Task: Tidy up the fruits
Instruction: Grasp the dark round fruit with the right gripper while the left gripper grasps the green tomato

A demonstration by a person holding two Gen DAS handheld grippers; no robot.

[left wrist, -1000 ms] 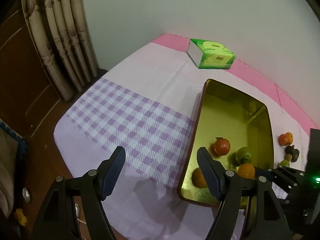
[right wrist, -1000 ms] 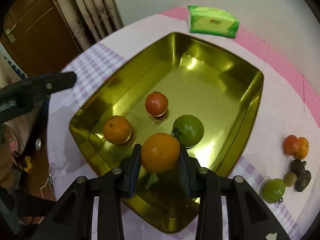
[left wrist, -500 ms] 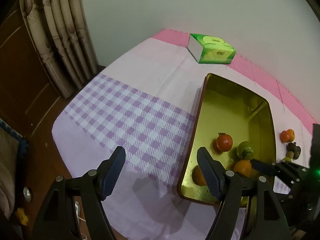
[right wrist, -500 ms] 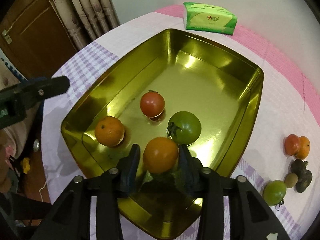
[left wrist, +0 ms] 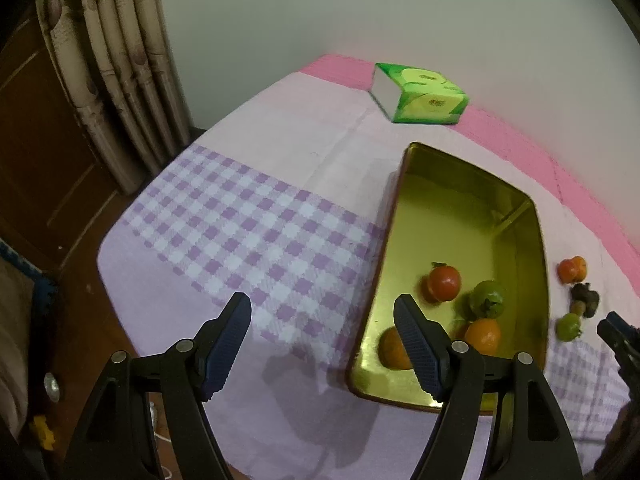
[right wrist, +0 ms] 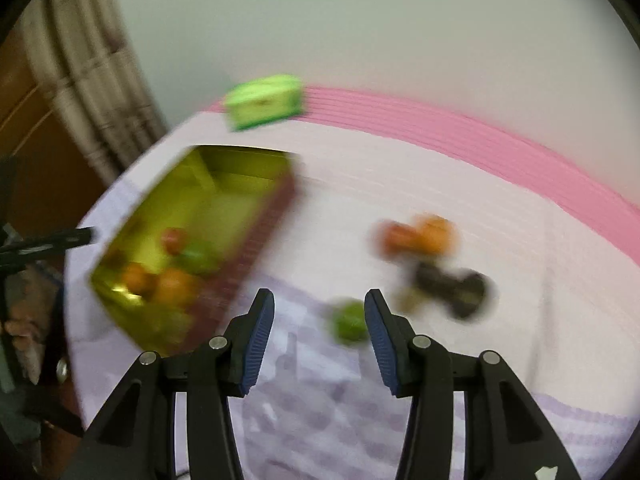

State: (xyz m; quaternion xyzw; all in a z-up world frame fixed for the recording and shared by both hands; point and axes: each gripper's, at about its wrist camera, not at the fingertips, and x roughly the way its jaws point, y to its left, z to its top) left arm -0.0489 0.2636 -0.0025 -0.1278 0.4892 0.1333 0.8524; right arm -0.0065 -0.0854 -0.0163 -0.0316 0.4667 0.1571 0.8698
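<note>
A gold metal tray (left wrist: 516,208) (right wrist: 224,184) lies on the table and holds a red tomato (left wrist: 444,282), a green tomato (left wrist: 488,299) and two oranges (left wrist: 482,335). My left gripper (left wrist: 322,340) is open and empty above the cloth at the tray's left side. My right gripper (right wrist: 319,334) is open and empty, to the right of the tray; its view is blurred. A small green fruit (right wrist: 350,322) (left wrist: 569,326) lies on the cloth just beyond its fingers. A red and orange fruit pair (right wrist: 416,236) (left wrist: 572,269) and a dark fruit (right wrist: 456,286) lie farther right.
A green tissue box (left wrist: 420,93) (right wrist: 262,100) stands at the back near the wall. The table's left edge (left wrist: 108,248) drops toward a curtain (left wrist: 120,64) and a wooden door. The cloth is checked purple (left wrist: 256,232) with a pink band (right wrist: 500,148) at the back.
My right gripper has let go of the orange into the tray, opened, and swung right toward the loose fruits. The left gripper has stayed open and shifted slightly.
</note>
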